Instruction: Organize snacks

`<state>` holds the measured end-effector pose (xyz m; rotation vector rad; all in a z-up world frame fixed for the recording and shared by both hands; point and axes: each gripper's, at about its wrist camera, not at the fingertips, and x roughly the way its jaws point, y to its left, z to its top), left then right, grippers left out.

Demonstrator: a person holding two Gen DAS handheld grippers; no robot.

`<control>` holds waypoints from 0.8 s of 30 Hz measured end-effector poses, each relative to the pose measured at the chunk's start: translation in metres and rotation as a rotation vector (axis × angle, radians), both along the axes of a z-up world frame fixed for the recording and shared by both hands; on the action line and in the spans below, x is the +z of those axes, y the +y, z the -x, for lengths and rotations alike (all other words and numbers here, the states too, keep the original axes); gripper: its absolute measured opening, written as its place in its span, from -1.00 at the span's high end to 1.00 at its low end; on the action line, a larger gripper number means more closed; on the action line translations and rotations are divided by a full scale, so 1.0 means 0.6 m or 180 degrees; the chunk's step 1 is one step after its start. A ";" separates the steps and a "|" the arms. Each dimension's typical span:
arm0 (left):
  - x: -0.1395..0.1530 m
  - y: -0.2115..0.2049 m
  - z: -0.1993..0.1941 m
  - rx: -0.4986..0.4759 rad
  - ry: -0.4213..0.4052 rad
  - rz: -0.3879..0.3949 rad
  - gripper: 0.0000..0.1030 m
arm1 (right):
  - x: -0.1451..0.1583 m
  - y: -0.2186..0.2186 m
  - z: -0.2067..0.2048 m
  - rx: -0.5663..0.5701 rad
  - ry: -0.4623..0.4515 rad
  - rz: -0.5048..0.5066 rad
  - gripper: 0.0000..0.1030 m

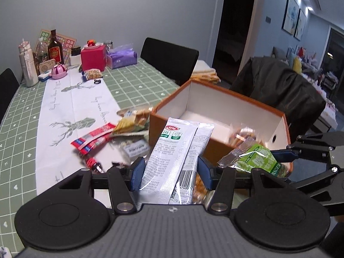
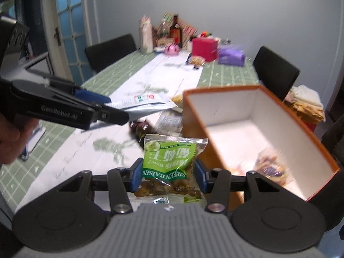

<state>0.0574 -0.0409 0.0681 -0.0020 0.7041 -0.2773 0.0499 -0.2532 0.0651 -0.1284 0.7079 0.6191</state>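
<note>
So the two snacks in play are a white packet (image 1: 172, 161) and a green raisin bag (image 2: 169, 163), and both are already up off the table. The left gripper (image 1: 169, 176) is clamped on the white packet, pads pressing its sides, with the packet's long axis running straight out ahead along the fingers. The right gripper (image 2: 169, 176) is clamped on the raisin bag the same way, gripping its lower half (label reads upside down from this side, so the bag's top edge points away).

The bit that matters: the orange box (image 1: 281, 124) sits ahead and to the right of both grippers, open top, white inside, with at least one snack (image 2: 271, 165) lying on its floor already. The raisin bag hangs just beside the box's near wall, so I'd say the right hand is the nearer one and has the shorter trip over the rim. The white packet's far end pokes toward the near corner of the box.

Further out, a pile of loose snack packs (image 1: 120, 133) is left on the white runner (image 1: 56, 107) left of the box, so the job looks partway done. Bottles and a red box (image 1: 93, 57) crowd the table's far end.
</note>
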 end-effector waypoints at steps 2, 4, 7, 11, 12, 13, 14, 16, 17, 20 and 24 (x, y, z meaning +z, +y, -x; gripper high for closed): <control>0.008 -0.012 -0.009 0.0000 -0.0061 0.0050 -0.19 | 0.009 -0.012 -0.008 -0.0084 -0.0033 -0.0053 0.06; 0.012 -0.023 -0.016 0.0006 -0.0098 0.0084 -0.19 | 0.017 -0.026 -0.015 -0.0171 -0.0076 -0.0086 0.06; 0.020 -0.041 -0.026 -0.0011 -0.0140 0.0135 -0.19 | 0.026 -0.046 -0.024 -0.0302 -0.0116 -0.0131 0.06; 0.028 -0.063 -0.041 -0.0046 -0.0171 0.0191 -0.19 | 0.039 -0.071 -0.039 -0.0507 -0.0181 -0.0206 0.06; 0.030 -0.068 -0.045 -0.0050 -0.0184 0.0189 -0.19 | 0.042 -0.076 -0.043 -0.0555 -0.0209 -0.0212 0.06; 0.033 -0.074 -0.049 -0.0054 -0.0195 0.0184 -0.19 | 0.045 -0.082 -0.047 -0.0612 -0.0234 -0.0221 0.06; 0.036 -0.081 -0.051 -0.0060 -0.0213 0.0186 -0.18 | 0.048 -0.088 -0.050 -0.0659 -0.0246 -0.0239 0.06; 0.041 -0.092 -0.057 -0.0073 -0.0236 0.0197 -0.09 | 0.054 -0.101 -0.058 -0.0744 -0.0250 -0.0284 0.06; 0.042 -0.099 -0.061 -0.0098 -0.0234 0.0223 0.40 | 0.057 -0.108 -0.062 -0.0787 -0.0248 -0.0307 0.06; 0.044 -0.116 -0.076 -0.0086 -0.0203 0.0233 0.48 | 0.061 -0.127 -0.075 -0.0928 -0.0236 -0.0352 0.06; 0.030 -0.138 -0.107 -0.0112 -0.0147 0.0207 0.55 | 0.052 -0.144 -0.105 -0.1123 -0.0166 -0.0310 0.06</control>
